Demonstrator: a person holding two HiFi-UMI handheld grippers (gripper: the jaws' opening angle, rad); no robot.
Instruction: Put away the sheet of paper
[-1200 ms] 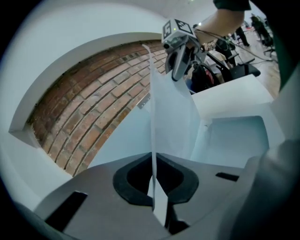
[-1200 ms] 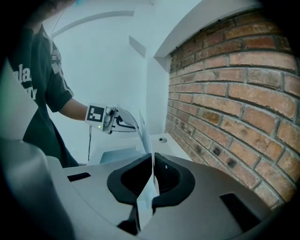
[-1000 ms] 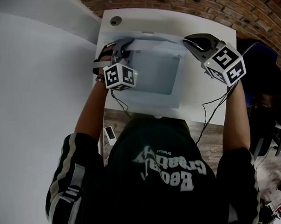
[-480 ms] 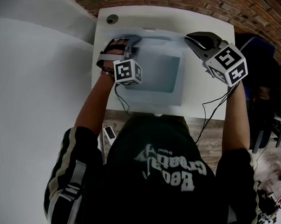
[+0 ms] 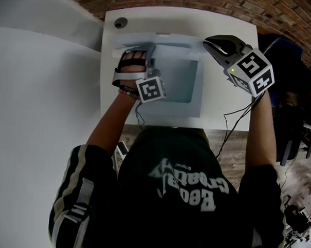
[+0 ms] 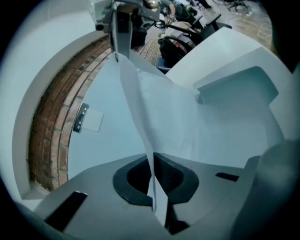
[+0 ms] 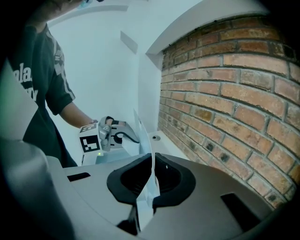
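Over the surface (image 5: 223, 113), my left tool (image 6: 153, 187) and right tool (image 7: 149, 185) are each clamped on the paper (image 6: 164, 112), stretched above the tray (image 5: 197, 99). I should hold it taut and lower both ends evenly.

Cam layout: one overhead, two at jaw level facing each other.
Head view looks steeply down from above onto the tabletop (image 5: 218, 105) by the brick wall (image 5: 283, 18). Left hand-held gripper (image 6: 152, 187) view sits close, looks along its jaws across at the right hand-held gripper (image 6: 121, 42); the right's view looks back. All three share tabletop and wall.
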